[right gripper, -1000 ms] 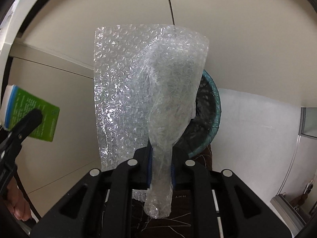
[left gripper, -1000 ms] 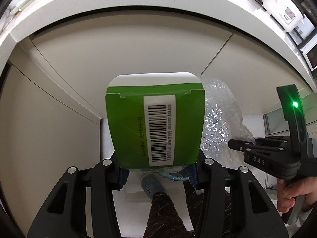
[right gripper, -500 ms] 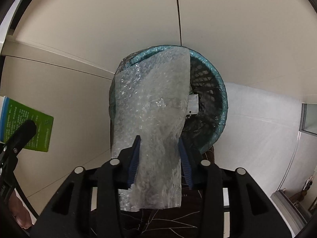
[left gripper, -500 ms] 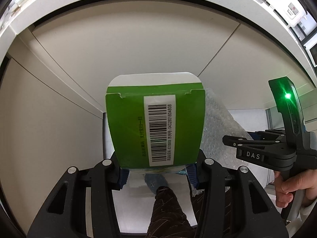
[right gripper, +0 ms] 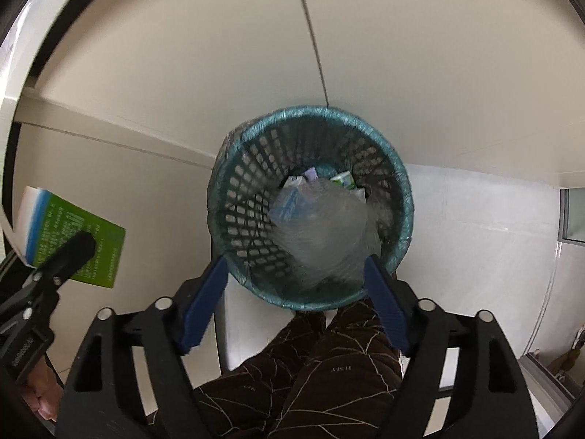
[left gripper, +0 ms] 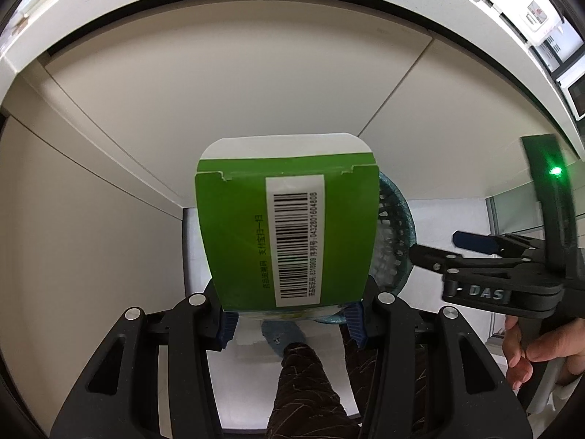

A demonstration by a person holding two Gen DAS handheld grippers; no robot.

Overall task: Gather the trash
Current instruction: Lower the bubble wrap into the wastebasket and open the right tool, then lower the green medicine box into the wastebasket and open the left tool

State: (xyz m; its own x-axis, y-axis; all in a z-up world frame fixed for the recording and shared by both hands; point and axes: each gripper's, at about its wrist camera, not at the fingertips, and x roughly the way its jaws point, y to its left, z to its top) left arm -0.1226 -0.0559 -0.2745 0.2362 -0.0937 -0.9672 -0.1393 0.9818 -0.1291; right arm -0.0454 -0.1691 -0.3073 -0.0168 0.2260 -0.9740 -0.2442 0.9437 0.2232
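My left gripper point(left gripper: 290, 320) is shut on a green carton with a white barcode label point(left gripper: 289, 226), held upright over the floor. The same green carton point(right gripper: 76, 236) shows at the left of the right wrist view. My right gripper point(right gripper: 296, 274) hangs above a teal mesh waste basket point(right gripper: 398, 172); its jaws are opening, with nothing between the blue pads point(right gripper: 203, 300). The clear bubble wrap point(right gripper: 325, 234) is blurred inside the basket, on top of small cartons. In the left wrist view the right gripper point(left gripper: 449, 243) is at the right, beside the basket point(left gripper: 396, 219).
Cream cabinet doors point(left gripper: 219, 102) and a white counter edge point(left gripper: 182, 11) stand behind the basket. A person's dark patterned trouser legs point(right gripper: 310, 376) and a slipper point(left gripper: 281, 334) are below the grippers. A hand point(left gripper: 537, 344) holds the right gripper's handle. White floor point(right gripper: 475, 226) lies right of the basket.
My right gripper has opened and let go of the bubble wrap, which has dropped into the basket. The left gripper still holds the green carton, almost unmoved.
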